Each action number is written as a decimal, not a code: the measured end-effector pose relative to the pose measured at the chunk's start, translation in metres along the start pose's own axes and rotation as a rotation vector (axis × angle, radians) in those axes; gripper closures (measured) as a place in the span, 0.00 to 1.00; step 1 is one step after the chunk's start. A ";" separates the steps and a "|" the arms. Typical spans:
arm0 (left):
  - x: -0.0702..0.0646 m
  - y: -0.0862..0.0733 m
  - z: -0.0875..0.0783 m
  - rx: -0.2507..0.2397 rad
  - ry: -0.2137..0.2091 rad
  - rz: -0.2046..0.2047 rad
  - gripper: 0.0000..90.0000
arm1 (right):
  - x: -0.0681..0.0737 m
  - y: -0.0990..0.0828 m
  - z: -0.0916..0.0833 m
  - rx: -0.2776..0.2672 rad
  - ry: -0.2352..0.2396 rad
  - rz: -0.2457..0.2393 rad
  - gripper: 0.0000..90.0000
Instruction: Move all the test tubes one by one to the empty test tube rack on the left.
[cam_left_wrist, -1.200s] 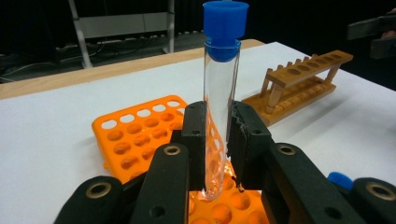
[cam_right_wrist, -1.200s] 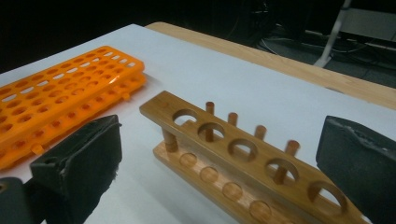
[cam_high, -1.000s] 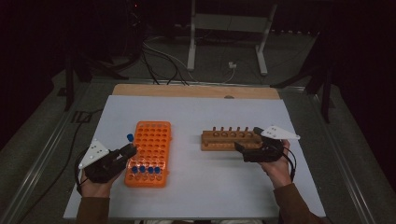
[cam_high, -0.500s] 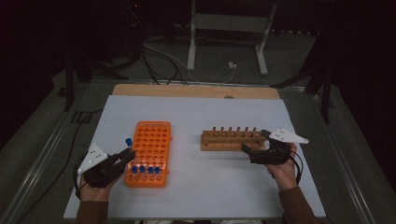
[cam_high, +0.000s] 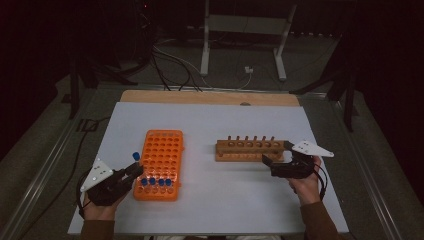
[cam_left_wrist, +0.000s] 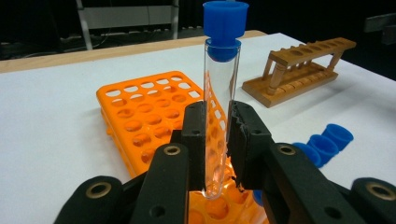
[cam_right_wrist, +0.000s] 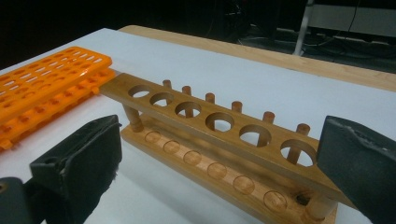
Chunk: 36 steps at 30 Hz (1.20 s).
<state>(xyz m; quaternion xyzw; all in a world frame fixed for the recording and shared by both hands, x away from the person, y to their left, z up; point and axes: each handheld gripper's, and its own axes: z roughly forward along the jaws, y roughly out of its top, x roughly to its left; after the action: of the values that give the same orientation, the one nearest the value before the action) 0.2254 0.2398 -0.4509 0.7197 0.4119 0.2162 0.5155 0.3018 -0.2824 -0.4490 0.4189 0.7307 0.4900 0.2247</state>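
My left gripper (cam_left_wrist: 217, 140) is shut on a clear test tube (cam_left_wrist: 219, 93) with a blue cap, held upright over the near left corner of the orange tube rack (cam_left_wrist: 144, 102). In the high view this gripper (cam_high: 131, 170) sits at the orange rack's (cam_high: 161, 155) left side, with the tube's cap (cam_high: 135, 156) above it. Several blue-capped tubes (cam_high: 155, 182) stand in the rack's nearest row. My right gripper (cam_right_wrist: 222, 140) is open, and its jaws stand wide before the right end of the wooden rack (cam_right_wrist: 210, 126). Nothing is between them. The wooden rack's (cam_high: 250, 149) holes are empty.
A white sheet (cam_high: 220, 120) covers the table, and a bare wooden strip (cam_high: 210, 97) runs along its far edge. Beyond the table, cables and a metal stand (cam_high: 245, 25) are on the dark floor. The two racks stand side by side with a gap between them.
The right gripper has drifted slightly right and toward the near edge, off the wooden rack's end. The left gripper keeps the tube and has barely moved.
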 end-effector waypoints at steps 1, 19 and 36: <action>0.000 -0.001 -0.001 0.001 -0.001 0.002 0.87 | 0.000 0.000 0.000 0.002 -0.001 -0.001 0.00; 0.004 -0.016 -0.010 0.051 -0.034 0.004 0.87 | -0.001 -0.001 0.000 0.000 -0.006 0.006 0.01; 0.007 -0.030 -0.009 0.139 -0.044 0.021 0.87 | -0.001 -0.002 0.002 0.005 0.001 0.008 0.01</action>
<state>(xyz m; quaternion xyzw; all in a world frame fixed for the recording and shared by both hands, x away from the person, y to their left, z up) 0.2118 0.2539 -0.4760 0.7627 0.4069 0.1766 0.4707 0.3032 -0.2829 -0.4516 0.4221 0.7304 0.4891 0.2215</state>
